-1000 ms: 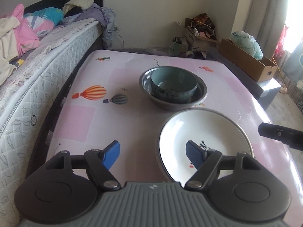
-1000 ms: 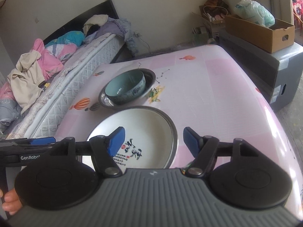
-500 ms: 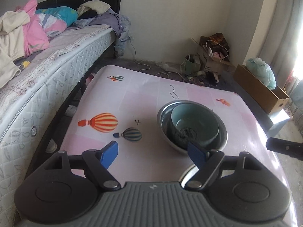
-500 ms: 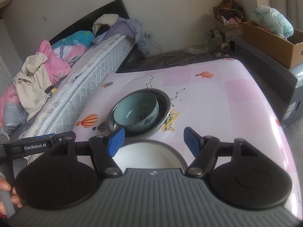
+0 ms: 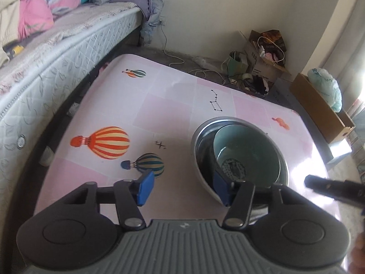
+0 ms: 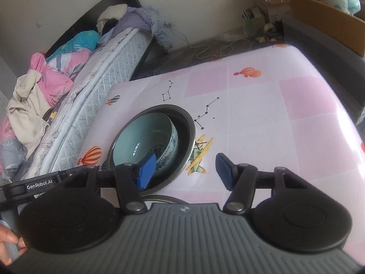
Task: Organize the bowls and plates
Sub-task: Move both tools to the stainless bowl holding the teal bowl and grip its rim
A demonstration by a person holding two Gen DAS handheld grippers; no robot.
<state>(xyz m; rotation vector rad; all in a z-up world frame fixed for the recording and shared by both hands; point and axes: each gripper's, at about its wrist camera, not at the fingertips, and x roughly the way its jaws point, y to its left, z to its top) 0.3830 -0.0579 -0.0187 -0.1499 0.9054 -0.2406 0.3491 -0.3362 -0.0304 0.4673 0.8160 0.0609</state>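
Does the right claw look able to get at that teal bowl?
Probably yes: the right claw is open just before the teal bowl, which sits uncovered inside the metal bowl, nothing between.

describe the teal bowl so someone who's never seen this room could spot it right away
Beside the bed stands a table with a pink cloth printed with hot-air balloons. Toward its middle sits a steel bowl, and the teal bowl is nested inside it. It is the smaller, ceramic one: pale teal inside, with a dark pattern around its outer wall.
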